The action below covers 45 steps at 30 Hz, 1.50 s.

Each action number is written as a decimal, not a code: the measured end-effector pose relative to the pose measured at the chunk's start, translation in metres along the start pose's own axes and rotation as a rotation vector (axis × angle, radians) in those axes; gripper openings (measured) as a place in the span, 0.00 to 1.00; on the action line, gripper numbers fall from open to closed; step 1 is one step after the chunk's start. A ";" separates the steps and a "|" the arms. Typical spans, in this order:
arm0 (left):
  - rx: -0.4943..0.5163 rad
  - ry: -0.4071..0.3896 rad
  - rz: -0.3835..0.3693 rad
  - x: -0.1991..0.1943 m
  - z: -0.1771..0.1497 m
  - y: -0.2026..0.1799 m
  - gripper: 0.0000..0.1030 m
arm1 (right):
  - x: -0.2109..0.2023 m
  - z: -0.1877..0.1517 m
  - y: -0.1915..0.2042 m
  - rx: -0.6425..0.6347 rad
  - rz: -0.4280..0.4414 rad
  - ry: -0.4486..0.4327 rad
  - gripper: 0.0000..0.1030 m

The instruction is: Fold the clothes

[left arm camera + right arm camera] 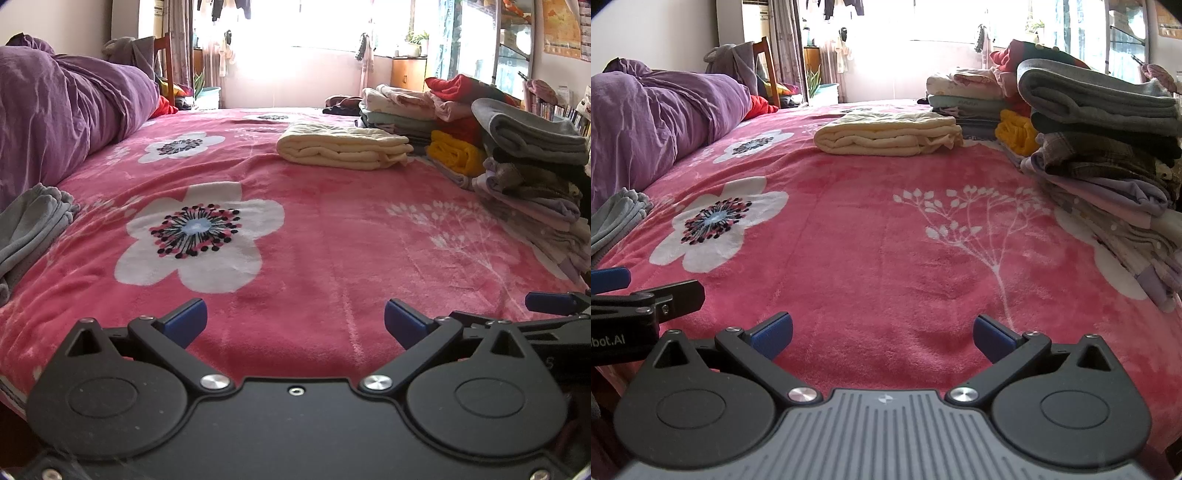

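A folded cream garment lies on the far part of the pink flowered bedspread. A grey garment lies at the bed's left edge. My left gripper hovers open over the near edge of the bed, nothing between its blue pads. My right gripper is open too, beside it and just as empty. One blue fingertip of the right gripper shows at the left wrist view's right edge, and the left gripper's fingertip at the right wrist view's left edge.
Stacks of folded clothes line the bed's right side, with more behind. A purple duvet is bunched along the left. A wooden chair and bright window stand beyond the bed.
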<state>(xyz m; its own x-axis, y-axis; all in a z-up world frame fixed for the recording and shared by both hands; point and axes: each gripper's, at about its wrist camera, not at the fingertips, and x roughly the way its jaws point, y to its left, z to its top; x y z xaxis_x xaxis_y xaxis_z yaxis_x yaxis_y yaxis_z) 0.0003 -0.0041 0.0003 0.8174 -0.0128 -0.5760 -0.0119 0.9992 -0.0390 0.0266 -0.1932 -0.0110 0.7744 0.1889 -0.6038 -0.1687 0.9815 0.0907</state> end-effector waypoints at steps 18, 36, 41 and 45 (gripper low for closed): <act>0.001 -0.002 -0.005 -0.001 -0.001 0.003 0.99 | 0.001 0.001 -0.002 0.003 -0.001 -0.002 1.00; -0.016 0.003 0.007 0.002 0.001 0.004 0.99 | -0.002 -0.001 0.000 0.007 0.012 0.003 1.00; -0.025 -0.002 0.003 0.003 0.002 0.017 0.99 | 0.006 0.002 0.003 0.006 0.068 -0.003 1.00; -0.054 -0.015 0.047 0.004 0.001 0.038 0.99 | 0.010 0.000 0.010 -0.020 0.109 -0.013 1.00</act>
<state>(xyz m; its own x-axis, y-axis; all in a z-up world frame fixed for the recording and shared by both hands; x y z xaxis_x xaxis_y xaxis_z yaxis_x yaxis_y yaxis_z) 0.0039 0.0342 -0.0023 0.8237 0.0352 -0.5660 -0.0813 0.9951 -0.0564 0.0324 -0.1819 -0.0161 0.7584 0.2953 -0.5810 -0.2646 0.9542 0.1396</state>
